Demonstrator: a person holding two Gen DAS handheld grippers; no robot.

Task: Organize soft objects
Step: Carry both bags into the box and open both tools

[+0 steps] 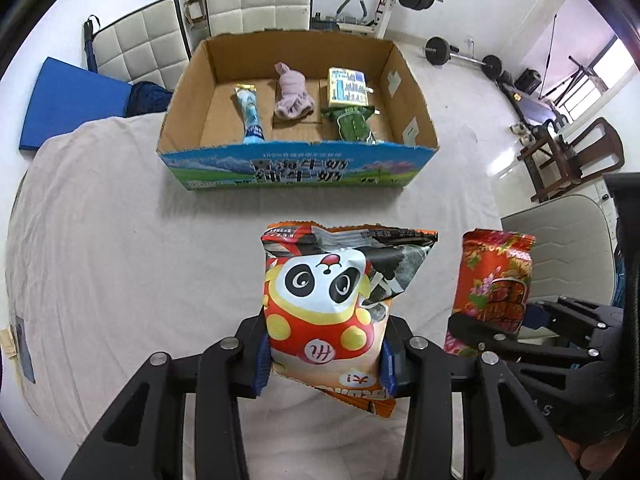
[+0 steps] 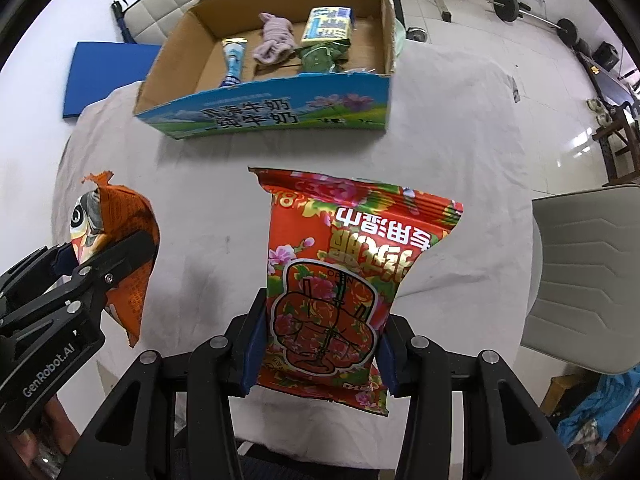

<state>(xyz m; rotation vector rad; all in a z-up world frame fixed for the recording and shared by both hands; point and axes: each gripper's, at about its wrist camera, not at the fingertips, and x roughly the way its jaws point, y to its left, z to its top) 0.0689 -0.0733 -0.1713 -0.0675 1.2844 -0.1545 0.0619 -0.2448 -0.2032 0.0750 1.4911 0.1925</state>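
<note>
Two snack bags held above the table

While the cardboard box (image 1: 296, 168) sits at twelve o'clock on the cloth-covered table (image 1: 120, 240), the left gripper (image 1: 325, 364) pinches the panda bag (image 1: 328, 300), and the right gripper (image 2: 318, 354) clamps the red floral bag (image 2: 340, 280) at three o'clock beside it.

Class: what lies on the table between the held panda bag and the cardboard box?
Nothing: only bare white cloth between panda bag and box, in both views.

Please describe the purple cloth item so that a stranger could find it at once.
Look in the open cardboard box on the white-covered table. Three things lie in a row there; the purple cloth is the middle one. It alone is soft, fuzzy fabric, without any printed packaging.
</note>
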